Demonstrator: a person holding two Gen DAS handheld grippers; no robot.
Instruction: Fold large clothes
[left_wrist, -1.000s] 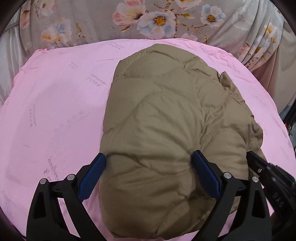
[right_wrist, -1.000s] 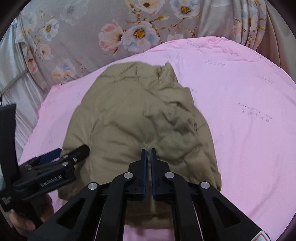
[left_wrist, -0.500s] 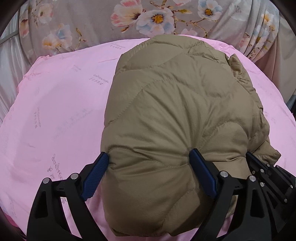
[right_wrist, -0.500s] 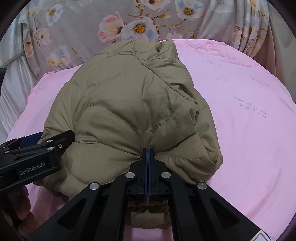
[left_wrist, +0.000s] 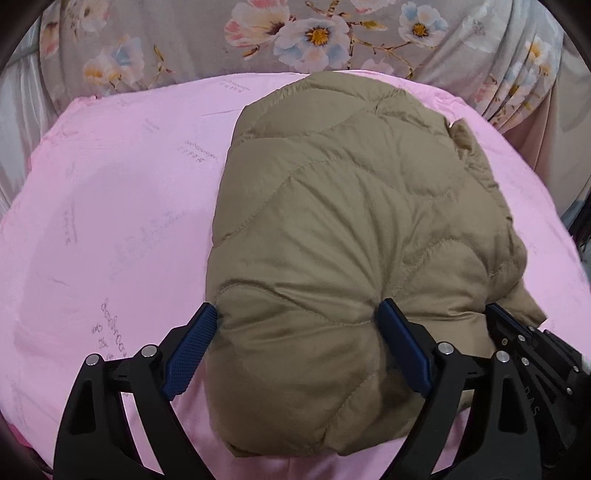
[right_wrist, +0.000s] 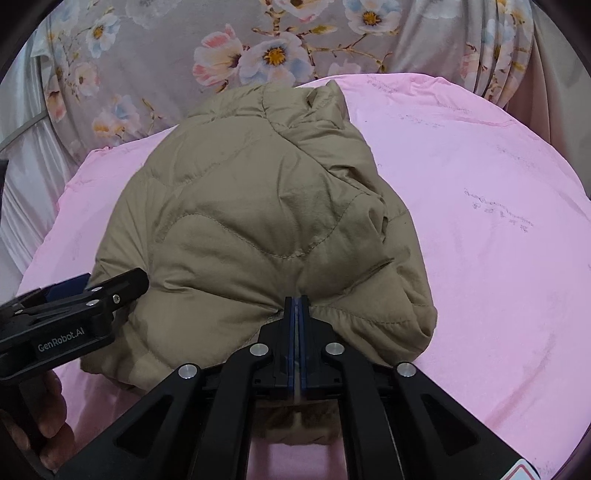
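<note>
Pink sheet (left_wrist: 110, 221) spreads left of the left gripper (left_wrist: 295, 332), whose blue-padded fingers (left_wrist: 188, 347) stand wide apart around a puffy bulge at the near edge of the tan quilted puffer jacket (left_wrist: 351, 221); both pads seem to touch the fabric, though how firmly they press is hard to tell. The jacket lies bunched on the sheet, stretching ahead of both pairs of fingers. Further right, the right gripper (right_wrist: 295, 306) has its fingers pressed together on a pinch of the jacket's near hem. Floral fabric (right_wrist: 258, 51) hangs beyond.
</note>
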